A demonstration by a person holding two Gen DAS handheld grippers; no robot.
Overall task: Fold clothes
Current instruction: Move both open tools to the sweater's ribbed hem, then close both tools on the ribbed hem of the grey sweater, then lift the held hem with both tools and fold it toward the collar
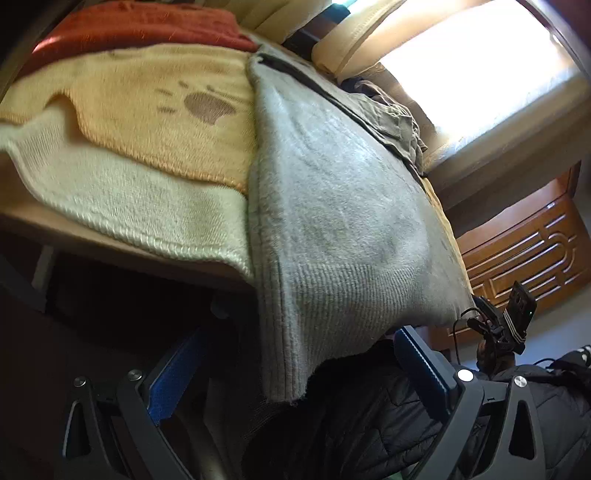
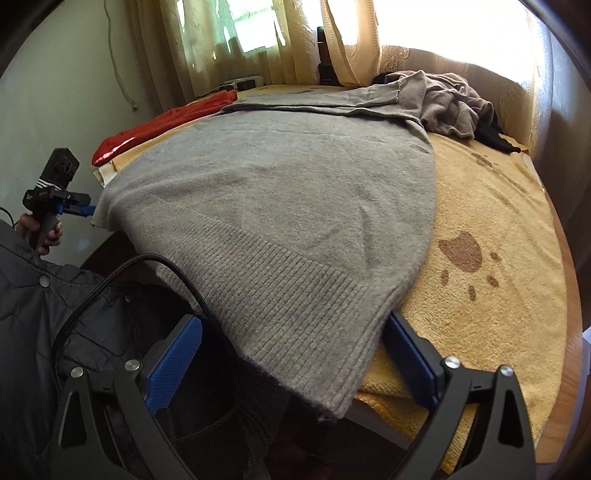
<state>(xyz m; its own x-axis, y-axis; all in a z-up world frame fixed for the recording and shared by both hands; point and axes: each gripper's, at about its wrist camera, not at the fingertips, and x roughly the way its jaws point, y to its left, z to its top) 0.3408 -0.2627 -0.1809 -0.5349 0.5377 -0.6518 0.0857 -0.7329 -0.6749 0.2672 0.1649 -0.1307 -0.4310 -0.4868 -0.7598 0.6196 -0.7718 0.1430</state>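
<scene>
A grey knitted sweater (image 2: 280, 206) is spread flat over a yellow blanket (image 2: 491, 295) with brown paw prints, and its ribbed hem hangs over the edge nearest to both grippers. In the right wrist view the right gripper (image 2: 291, 354) is seen with its jaws wide apart; the hem corner lies between the blue pads (image 2: 173, 365) but is not pressed by them. In this view only, the whole body of the sweater can be followed, up to a folded sleeve and a heap of crumpled brownish clothes (image 2: 454, 107) far ahead of the gripper, with curtains (image 2: 207, 40) behind. The left gripper (image 2: 79, 210) is also seen here, far to the left, held by a hand (image 2: 40, 236), with its blue tips at the other hem corner; if they touch the cloth cannot be told. In the left wrist view the jaws of the left gripper stand open, and the hem corner hangs down between them, free of the pads. Only this view shows the white border of the blanket (image 1: 122, 199), a carved wooden door (image 1: 528, 251), and the right gripper (image 1: 502, 325) from outside, beyond the sweater edge. A red cloth (image 1: 136, 29) lies far ahead.
</scene>
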